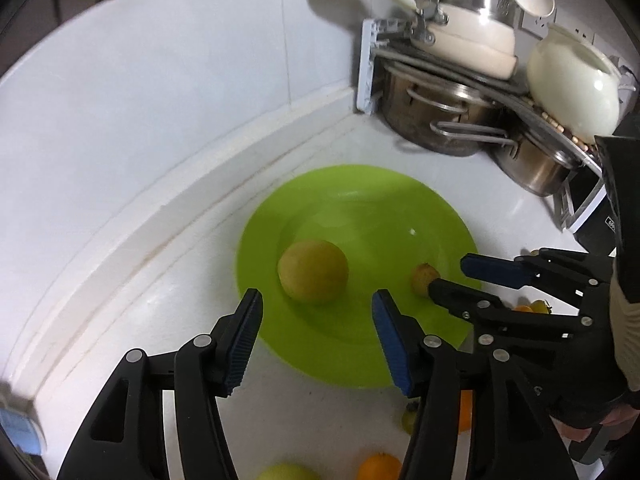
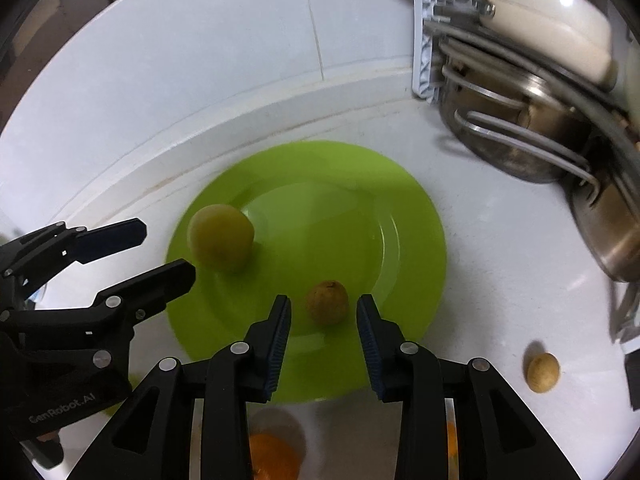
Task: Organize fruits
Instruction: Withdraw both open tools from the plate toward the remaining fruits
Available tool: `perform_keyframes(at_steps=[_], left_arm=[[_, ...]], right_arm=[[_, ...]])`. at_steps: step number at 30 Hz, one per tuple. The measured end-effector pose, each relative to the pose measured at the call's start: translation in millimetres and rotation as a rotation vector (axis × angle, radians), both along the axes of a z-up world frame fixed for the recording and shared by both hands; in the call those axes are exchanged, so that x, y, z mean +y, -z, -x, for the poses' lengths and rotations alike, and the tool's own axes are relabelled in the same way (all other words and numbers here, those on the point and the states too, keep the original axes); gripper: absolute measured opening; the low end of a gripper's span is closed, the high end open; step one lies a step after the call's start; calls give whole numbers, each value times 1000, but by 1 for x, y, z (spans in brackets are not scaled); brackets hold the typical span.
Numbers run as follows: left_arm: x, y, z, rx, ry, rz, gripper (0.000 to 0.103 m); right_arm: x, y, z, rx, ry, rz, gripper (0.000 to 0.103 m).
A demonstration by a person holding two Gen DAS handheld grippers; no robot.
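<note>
Two fruits already lie on the green plate (image 1: 360, 208), so I judge the sorting partly done.

From my left wrist view, my left gripper (image 1: 316, 344) stands open and empty over the near rim, with the big yellowish fruit (image 1: 313, 271) resting on the plate just beyond its pads. My right gripper (image 1: 452, 276) reaches in from the right, its jaws apart and its nearer finger covering part of the small brown fruit (image 1: 422, 280), though the pads do not seem to press on it. An orange (image 1: 378, 467) and a pale green fruit (image 1: 286, 473) wait on the worktop (image 1: 320, 412) at the near edge, cut off by the frame; more orange and yellow bits show behind my fingers, too hidden to name.

From my right wrist view, my right gripper stands narrowly open and empty, the small brown fruit lying free on the plate just past its tips. Another small brown fruit (image 2: 543, 372) sits on the worktop, well right of the plate. An orange blur lies beneath my fingers.
</note>
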State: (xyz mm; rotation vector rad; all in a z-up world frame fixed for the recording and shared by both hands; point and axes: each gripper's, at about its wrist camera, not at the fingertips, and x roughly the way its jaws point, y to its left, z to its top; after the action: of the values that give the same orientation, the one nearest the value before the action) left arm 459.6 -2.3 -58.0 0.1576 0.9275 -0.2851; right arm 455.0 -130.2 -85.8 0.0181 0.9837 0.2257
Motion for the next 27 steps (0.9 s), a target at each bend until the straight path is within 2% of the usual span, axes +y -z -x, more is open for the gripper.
perform_keyframes(at_steps=[10, 13, 18, 22, 27], left_arm=[[24, -35, 48, -104, -64, 14, 61], [30, -48, 66, -144, -75, 30, 66], [39, -69, 101, -206, -90, 45, 72], [45, -79, 125, -241, -93, 47, 78], [55, -87, 144, -271, -99, 46, 81]], right_arm=[[6, -41, 45, -113, -26, -31, 35], [8, -54, 60, -148, -33, -43, 41], [13, -73, 82, -204, -48, -58, 41], [20, -85, 101, -242, -60, -64, 50], [27, -91, 120, -269, -74, -74, 56]])
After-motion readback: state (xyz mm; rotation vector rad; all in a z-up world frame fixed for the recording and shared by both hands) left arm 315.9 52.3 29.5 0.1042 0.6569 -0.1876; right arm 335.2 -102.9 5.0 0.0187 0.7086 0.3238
